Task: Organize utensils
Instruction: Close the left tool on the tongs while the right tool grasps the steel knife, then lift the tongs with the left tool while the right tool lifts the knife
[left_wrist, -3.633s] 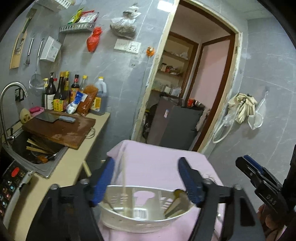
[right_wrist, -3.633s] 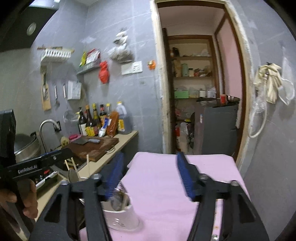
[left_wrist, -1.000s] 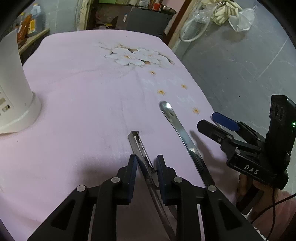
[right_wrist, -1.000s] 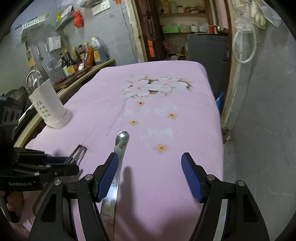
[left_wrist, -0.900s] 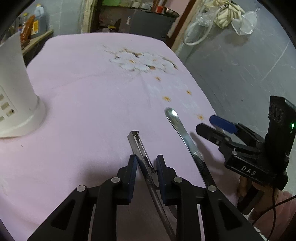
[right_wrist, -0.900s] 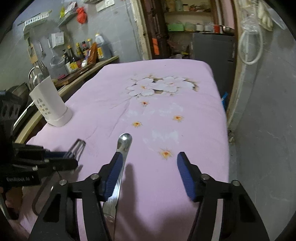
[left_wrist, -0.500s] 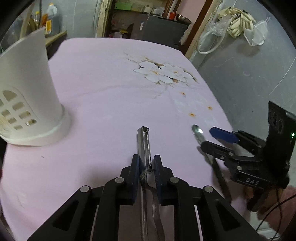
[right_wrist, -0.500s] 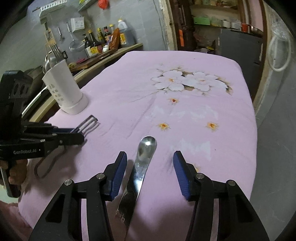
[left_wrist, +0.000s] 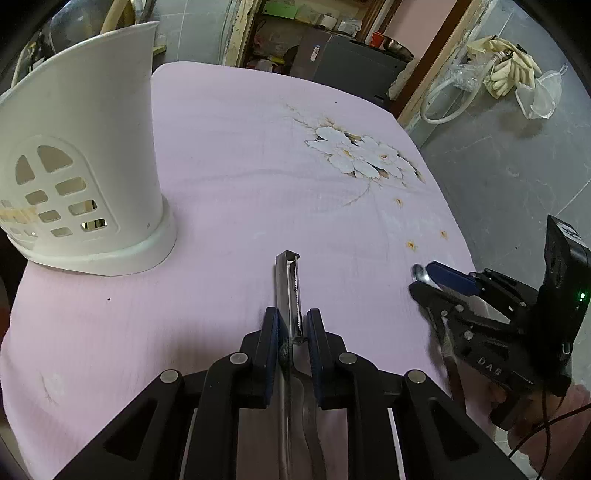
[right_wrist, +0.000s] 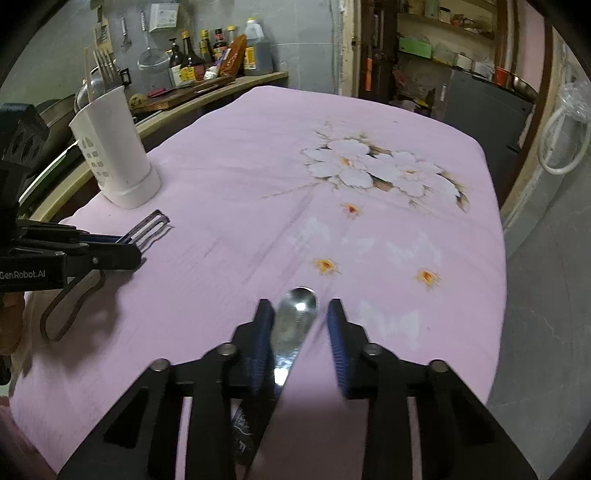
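Pink floral tablecloth (right_wrist: 236, 192) covers the table; white flower print near its centre.

Left gripper (left_wrist: 291, 332): pads pressed tight onto a steel peeler (left_wrist: 290, 284), pinching it at the neck just behind the blade frame. Blade head juts forward toward 12 o'clock in the left wrist view; looped handle trails back under the gripper body. In the right wrist view the peeler (right_wrist: 147, 230) sits at 9 o'clock, head raised off the cloth, its shadow just beneath.

White plastic utensil holder (left_wrist: 81, 177), upright, slotted window cut-outs, stands at 10 o'clock from the left gripper, well apart from the peeler. Fork tines (right_wrist: 105, 70) and other handles poke above its rim in the right wrist view.

Right gripper (right_wrist: 299, 332): fingers spread, straddling a metal spoon (right_wrist: 291, 328) that lies on the cloth, bowl toward 12 o'clock. Left pad close beside the spoon's stem; contact cannot be told. Right pad clearly apart.

Counter with sauce bottles (right_wrist: 214, 51) at 11 o'clock behind the table.
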